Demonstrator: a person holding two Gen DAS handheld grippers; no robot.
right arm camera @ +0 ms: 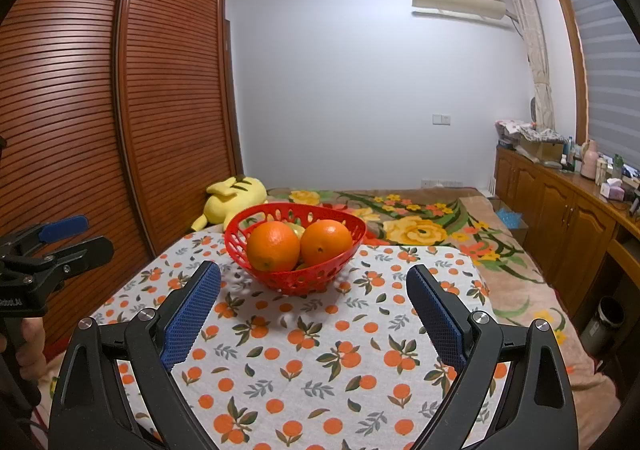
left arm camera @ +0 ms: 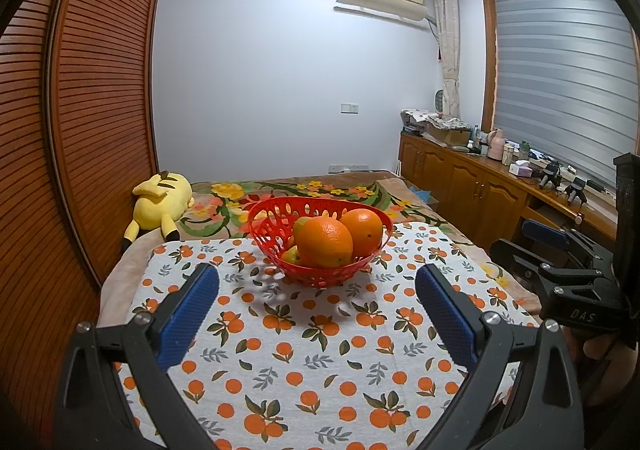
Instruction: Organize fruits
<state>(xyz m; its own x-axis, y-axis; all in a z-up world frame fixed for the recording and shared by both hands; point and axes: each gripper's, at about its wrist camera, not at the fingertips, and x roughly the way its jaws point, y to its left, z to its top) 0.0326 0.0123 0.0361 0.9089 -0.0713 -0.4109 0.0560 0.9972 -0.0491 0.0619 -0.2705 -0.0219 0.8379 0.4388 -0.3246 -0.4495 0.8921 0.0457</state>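
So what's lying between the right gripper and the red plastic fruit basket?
Nothing: only bare orange-print cloth separates the open right gripper from the red plastic basket, seen in the right wrist view.

black jaws, blue textured pads (left arm camera: 188, 314)

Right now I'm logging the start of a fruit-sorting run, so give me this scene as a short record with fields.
surface: cloth printed with oranges, spread on a bed
basket: red basket, perforated, upright on the cloth
fruit in basket: two oranges on top; smaller yellow-green fruit partly hidden beneath, count unclear
fruit outside basket: none visible
left claw: open, empty, short of the basket
right claw: open, empty, short of the basket
background: yellow plush beside a wooden wardrobe
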